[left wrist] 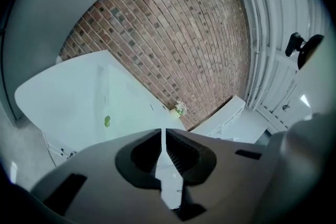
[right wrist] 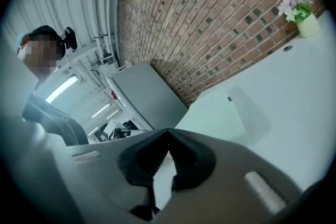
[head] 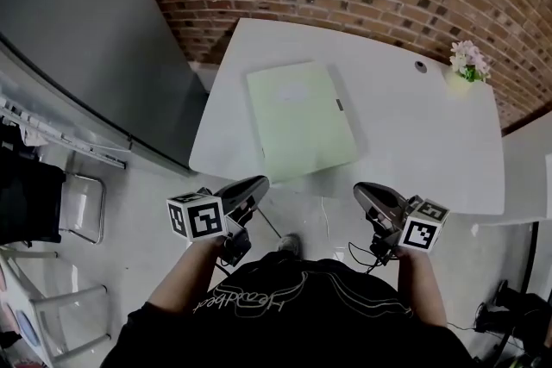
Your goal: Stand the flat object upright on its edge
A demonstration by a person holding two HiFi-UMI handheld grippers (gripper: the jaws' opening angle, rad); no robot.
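Both closed and empty, the left gripper [head: 255,185] and right gripper [head: 360,189] are hovering before the white table [head: 414,142]. The green flat object [head: 300,121] is lying at twelve o'clock, likely needing opened jaws pinching opposite edges.

one pale green flat object [head: 300,121] is lying on one white table [head: 414,134], and one pot of flowers [head: 467,65] is standing there. two grippers are showing, the left gripper [head: 259,183] and the right gripper [head: 360,188], each carrying one marker cube [head: 197,215].
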